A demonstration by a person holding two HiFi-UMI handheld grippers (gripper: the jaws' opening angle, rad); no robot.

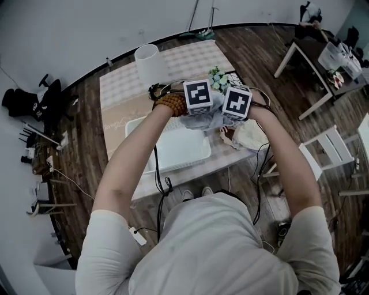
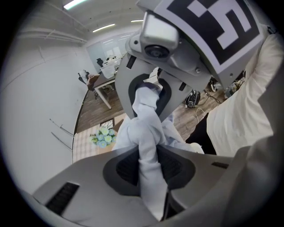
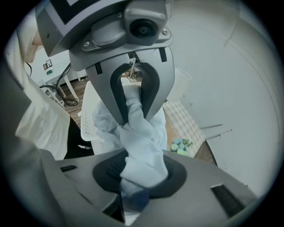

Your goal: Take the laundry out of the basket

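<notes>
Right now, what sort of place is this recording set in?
Probably an office-like workroom rather than a home: ceiling strip lights, a work desk, and loose cables trailing to the wood floor.
</notes>
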